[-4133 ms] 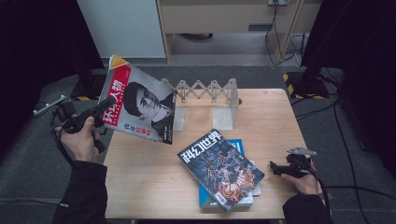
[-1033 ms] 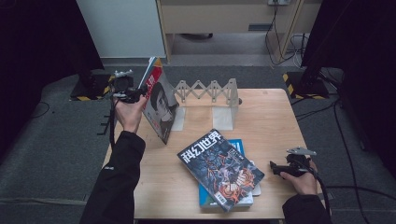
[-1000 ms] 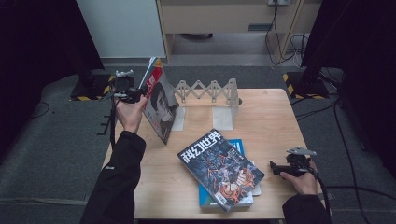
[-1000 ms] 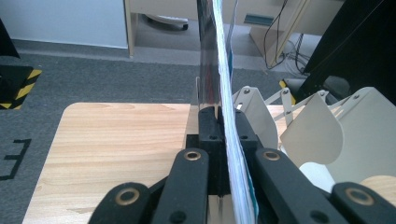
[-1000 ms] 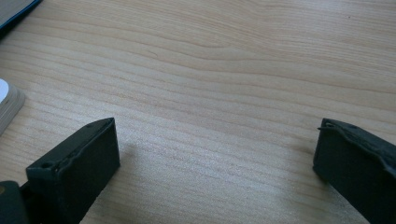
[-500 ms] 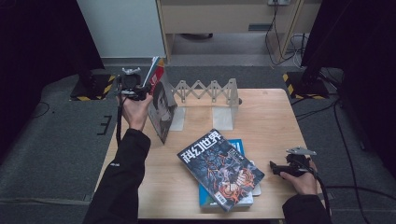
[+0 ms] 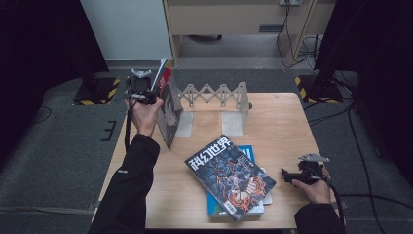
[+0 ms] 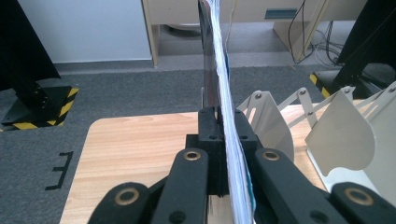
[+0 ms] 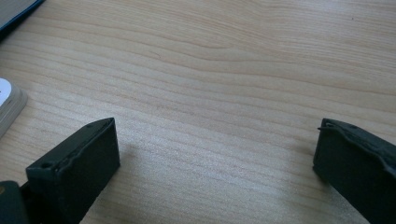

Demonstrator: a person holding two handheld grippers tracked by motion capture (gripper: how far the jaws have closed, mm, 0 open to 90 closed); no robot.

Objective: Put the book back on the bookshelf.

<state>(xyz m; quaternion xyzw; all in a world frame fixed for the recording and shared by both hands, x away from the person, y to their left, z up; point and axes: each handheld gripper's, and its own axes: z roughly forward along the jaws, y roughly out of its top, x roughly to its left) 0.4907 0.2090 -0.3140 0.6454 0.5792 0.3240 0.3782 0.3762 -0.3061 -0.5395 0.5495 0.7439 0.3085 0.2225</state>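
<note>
A magazine (image 7: 168, 117) stands upright on its edge at the table's far left, just left of the white accordion rack (image 7: 214, 93). My left gripper (image 7: 155, 99) is shut on the magazine's top part, with the hand raised above the table. In the left gripper view the jaws pinch the thin magazine (image 8: 218, 70) at the left gripper (image 8: 223, 123), and the rack's white dividers (image 8: 345, 135) stand to the right. My right gripper (image 7: 286, 176) rests low at the table's front right. Its jaws stand wide apart over bare wood at the right gripper (image 9: 217, 154), with nothing between them.
A dark-covered magazine (image 7: 229, 175) lies slanted on a blue book (image 7: 247, 153) at the front middle of the wooden table (image 7: 277, 122). A stack's pale corner (image 9: 9, 105) shows left of the right jaws. Grey carpet and black stand bases surround the table.
The left hand has carried the magazine from off the table's left edge, cover showing, to upright and edge-on beside the rack's left end. The right gripper has stayed put.
</note>
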